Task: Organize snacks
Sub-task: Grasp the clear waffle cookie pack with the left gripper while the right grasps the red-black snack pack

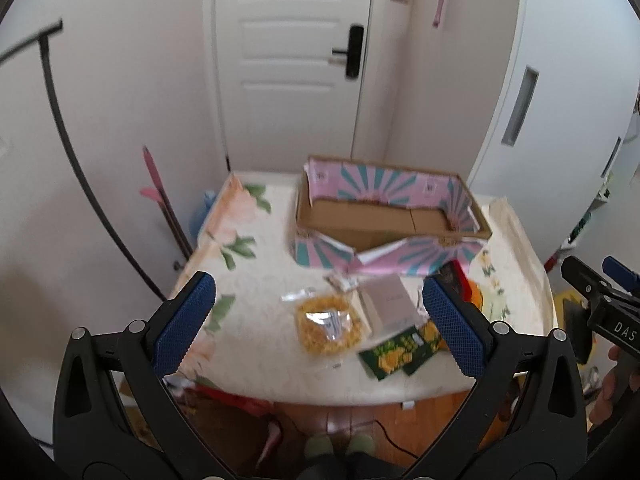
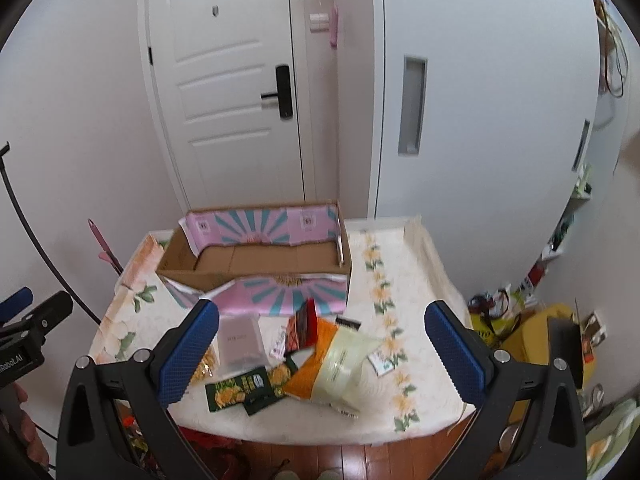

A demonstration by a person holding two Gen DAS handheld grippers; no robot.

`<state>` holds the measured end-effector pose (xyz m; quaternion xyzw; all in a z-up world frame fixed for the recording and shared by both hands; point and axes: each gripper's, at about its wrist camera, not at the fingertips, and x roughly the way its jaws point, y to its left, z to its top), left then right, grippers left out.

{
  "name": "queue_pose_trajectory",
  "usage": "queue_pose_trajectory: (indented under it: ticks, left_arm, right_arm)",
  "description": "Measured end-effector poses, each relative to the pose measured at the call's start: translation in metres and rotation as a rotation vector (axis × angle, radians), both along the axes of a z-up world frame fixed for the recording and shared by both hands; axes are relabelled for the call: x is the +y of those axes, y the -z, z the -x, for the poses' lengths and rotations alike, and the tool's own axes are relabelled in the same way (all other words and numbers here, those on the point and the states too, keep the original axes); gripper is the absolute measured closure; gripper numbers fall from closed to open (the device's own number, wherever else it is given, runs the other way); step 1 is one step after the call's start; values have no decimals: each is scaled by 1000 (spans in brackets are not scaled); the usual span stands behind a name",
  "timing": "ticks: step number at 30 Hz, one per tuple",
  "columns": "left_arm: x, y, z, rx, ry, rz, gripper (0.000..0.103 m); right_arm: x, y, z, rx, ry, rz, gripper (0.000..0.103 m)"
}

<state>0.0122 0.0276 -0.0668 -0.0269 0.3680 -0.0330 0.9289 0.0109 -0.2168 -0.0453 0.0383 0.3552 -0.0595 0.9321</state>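
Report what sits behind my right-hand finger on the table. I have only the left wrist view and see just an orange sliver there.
Observer: A large orange bag with a pale yellow front lies there, its left edge against the green packets.
Operator: Check beyond it, toward the table's right edge.
Observer: One small white sachet lies right beside the bag on the floral cloth. Nothing else shows further right.
Operator: Confirm the right gripper's state.
Observer: The right gripper is wide open, with nothing held between its fingers.
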Motion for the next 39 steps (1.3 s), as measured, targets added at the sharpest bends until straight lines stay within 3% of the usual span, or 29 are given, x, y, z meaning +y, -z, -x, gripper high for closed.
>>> queue_pose_trajectory:
  ticks: [13, 28, 33, 39]
  left_arm:
    - [6, 89, -31, 216, 18, 36, 0]
    - [-27, 171, -85, 371, -114, -9, 0]
    - [-34, 189, -100, 400, -163, -18, 0]
    - [-35, 204, -113, 423, -215, -30, 0]
  right_arm:
    - [-2, 62, -11, 113, -9, -19, 1]
    - [-25, 129, -87, 231, -217, -48, 1]
    - [-28, 146, -113, 264, -288, -50, 10]
    - [-28, 166, -141, 311, -377, -61, 27]
